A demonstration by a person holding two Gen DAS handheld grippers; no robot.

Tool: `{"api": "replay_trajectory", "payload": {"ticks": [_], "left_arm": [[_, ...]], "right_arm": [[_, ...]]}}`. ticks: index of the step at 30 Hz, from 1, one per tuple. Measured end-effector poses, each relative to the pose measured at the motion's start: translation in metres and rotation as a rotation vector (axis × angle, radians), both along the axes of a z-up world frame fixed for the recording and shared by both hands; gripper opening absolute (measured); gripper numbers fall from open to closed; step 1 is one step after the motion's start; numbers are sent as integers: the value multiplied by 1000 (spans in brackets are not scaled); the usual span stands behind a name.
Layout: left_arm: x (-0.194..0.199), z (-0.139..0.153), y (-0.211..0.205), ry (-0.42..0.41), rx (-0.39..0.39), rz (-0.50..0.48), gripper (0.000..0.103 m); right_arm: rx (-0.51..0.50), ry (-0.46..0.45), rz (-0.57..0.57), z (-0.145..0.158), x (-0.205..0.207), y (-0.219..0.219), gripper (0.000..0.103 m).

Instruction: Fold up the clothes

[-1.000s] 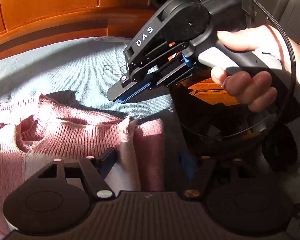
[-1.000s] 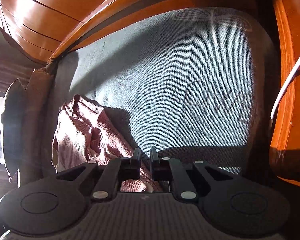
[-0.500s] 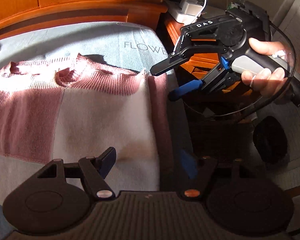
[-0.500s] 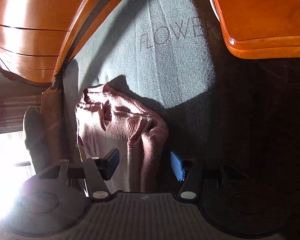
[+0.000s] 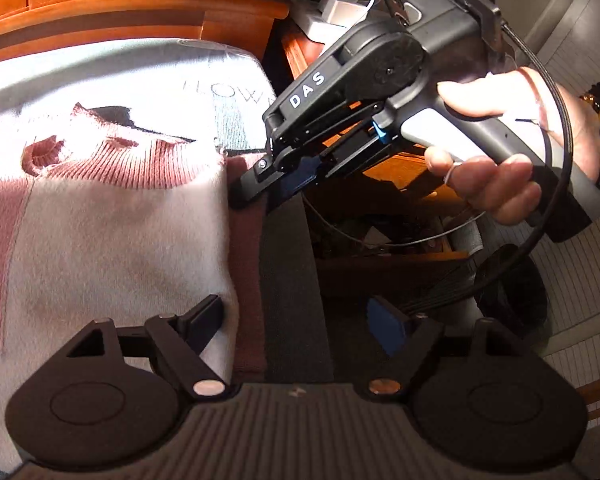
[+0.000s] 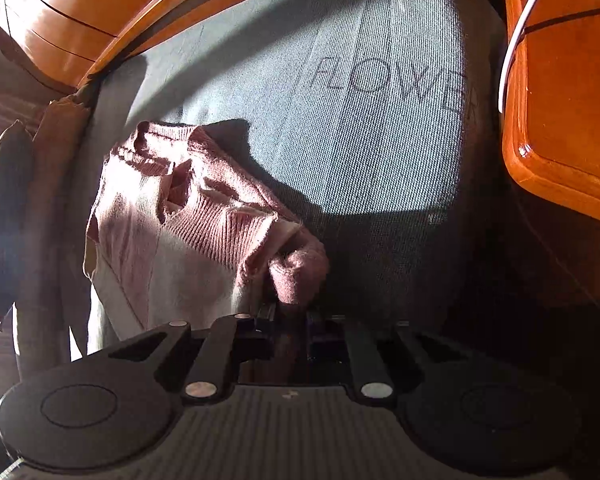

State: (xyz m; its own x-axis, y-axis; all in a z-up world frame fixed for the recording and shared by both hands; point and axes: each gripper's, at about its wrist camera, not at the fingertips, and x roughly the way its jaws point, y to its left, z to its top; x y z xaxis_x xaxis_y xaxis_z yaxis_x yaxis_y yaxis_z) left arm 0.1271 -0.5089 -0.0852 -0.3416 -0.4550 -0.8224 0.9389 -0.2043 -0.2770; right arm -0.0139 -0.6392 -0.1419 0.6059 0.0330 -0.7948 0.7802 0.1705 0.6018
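Right gripper [image 5: 274, 186]: its jaws have just been closing and now pinch the folded dark-pink sleeve edge of the sweater [image 5: 112, 216], where half a second back they stood wide.
Left gripper [image 5: 296, 320]: jaws have been opening further; they straddle the same sleeve strip lower down, pads clear of it.
Meaning: one end gripped, so the side fold looks about to begin (my guess).
Sweater: flat on the grey-blue bedspread [image 6: 364, 120], collar towards the headboard [image 5: 140, 20].
Edges: sleeve lies along the bed's side; wooden nightstand [image 6: 560, 100] close beside. Open bedspread beyond the collar.
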Motion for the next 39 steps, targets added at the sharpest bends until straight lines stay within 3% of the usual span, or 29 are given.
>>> {"api": "replay_trajectory", "payload": {"ticks": [1, 6, 11, 14, 17, 18, 19, 26, 32, 39], "left_arm": [[1, 3, 2, 4, -6, -5, 79], [20, 20, 16, 25, -27, 22, 80], [11, 12, 11, 37, -26, -25, 80], [-3, 0, 4, 4, -27, -53, 80], [-4, -9, -2, -5, -25, -46, 82], [-3, -9, -3, 7, -22, -37, 84], [-2, -9, -4, 21, -16, -31, 84], [11, 8, 3, 70, -27, -14, 85], [1, -7, -2, 47, 14, -29, 88], [17, 17, 19, 32, -11, 46, 88]], "right_arm": [[-6, 8, -14, 1, -5, 1, 32], [-115, -24, -54, 28, -21, 11, 32], [-263, -98, 84, 53, -5, 19, 31], [-272, -120, 196, 47, 17, 23, 31], [-303, -24, 272, 27, 32, 25, 31], [-302, 7, 278, 20, 34, 23, 25], [-300, 7, 270, 17, 32, 21, 20], [-313, -15, 197, 43, 20, 18, 23], [-285, 65, 164, 23, 16, 12, 21], [-314, 51, 193, 41, 18, 24, 23]]}}
